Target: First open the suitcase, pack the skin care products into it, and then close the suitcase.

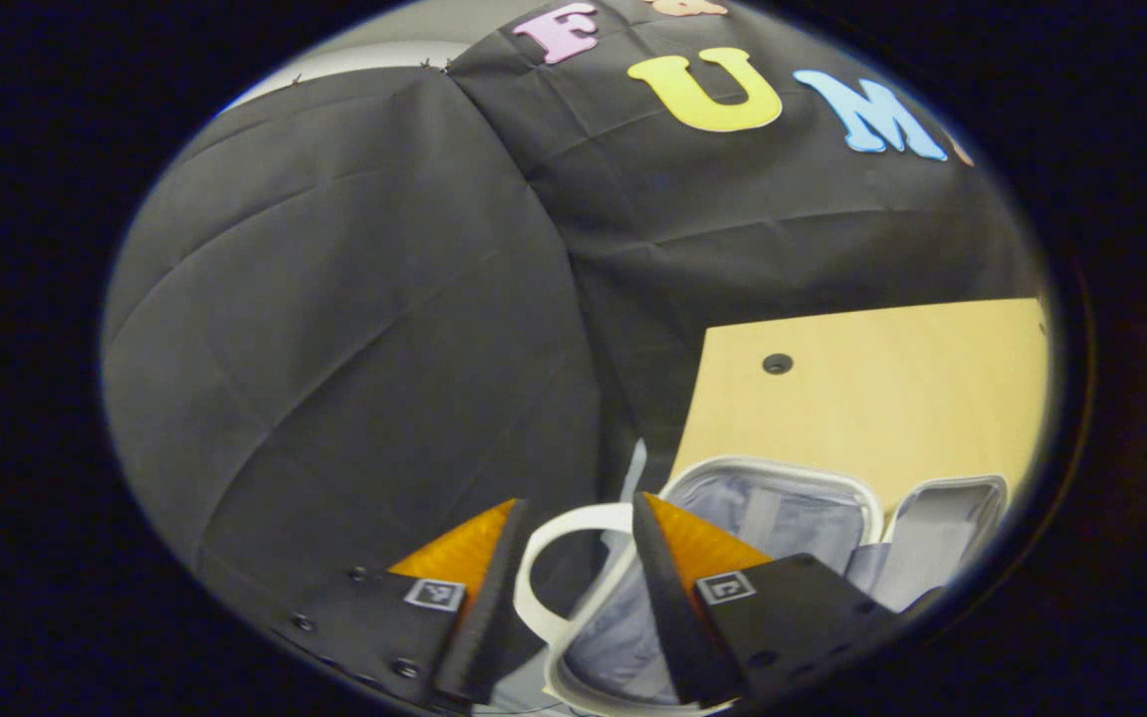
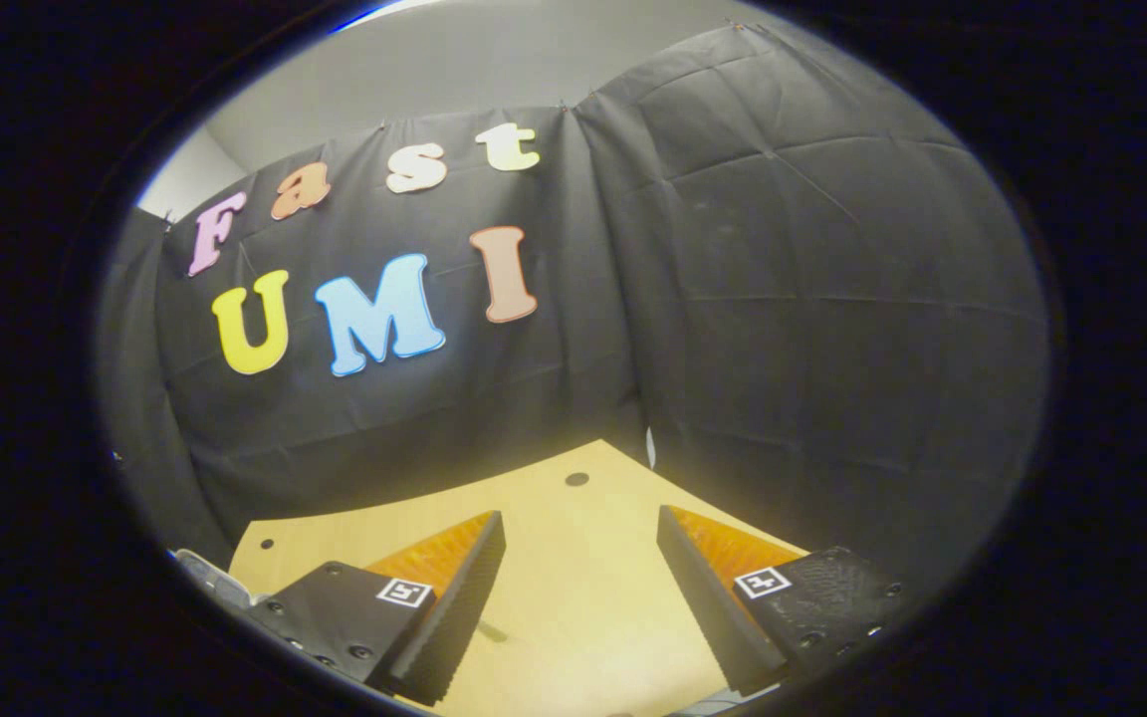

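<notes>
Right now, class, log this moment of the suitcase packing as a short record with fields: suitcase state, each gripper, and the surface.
suitcase: open on the table, grey lining showing
white handle: loop lying between the left gripper's fingers, not visibly pinched
left gripper: open, above the suitcase's near rim
right gripper: open, holding nothing, above bare table
table: light wood, with small dark holes
skin care products: cannot tell

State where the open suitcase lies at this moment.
In the left gripper view the open suitcase lies at lower right on the wooden table, its grey lining showing, just beyond the left claw, near the table's edge by the black cloth.
</notes>
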A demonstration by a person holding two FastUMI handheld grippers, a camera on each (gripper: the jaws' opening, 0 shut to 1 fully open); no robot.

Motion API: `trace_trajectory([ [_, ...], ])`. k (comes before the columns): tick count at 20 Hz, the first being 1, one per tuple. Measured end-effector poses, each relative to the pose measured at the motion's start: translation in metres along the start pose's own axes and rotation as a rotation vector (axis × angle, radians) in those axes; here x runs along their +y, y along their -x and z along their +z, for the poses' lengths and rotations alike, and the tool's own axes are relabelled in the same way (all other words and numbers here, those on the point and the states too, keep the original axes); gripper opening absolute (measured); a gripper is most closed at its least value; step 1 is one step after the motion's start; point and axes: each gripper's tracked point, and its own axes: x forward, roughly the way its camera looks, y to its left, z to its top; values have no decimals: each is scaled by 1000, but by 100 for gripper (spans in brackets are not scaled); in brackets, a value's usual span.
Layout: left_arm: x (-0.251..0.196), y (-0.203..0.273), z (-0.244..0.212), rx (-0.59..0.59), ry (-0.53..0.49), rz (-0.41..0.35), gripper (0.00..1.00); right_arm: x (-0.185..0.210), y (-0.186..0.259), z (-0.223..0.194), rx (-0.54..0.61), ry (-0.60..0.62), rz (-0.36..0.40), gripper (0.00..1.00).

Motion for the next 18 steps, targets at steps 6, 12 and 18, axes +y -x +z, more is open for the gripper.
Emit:
trace_trajectory([
  [6,-45,10,-15,-6,-79,-42,99,-4,-1,-8,18,-10,-4,94],
  [12,-131,70,-2,-69,-3,-177,99,9,0,-17,36,35,56,94],
  [18,-240,155,41,-225,-25,-301,99,25,1,-34,69,106,142,94],
])
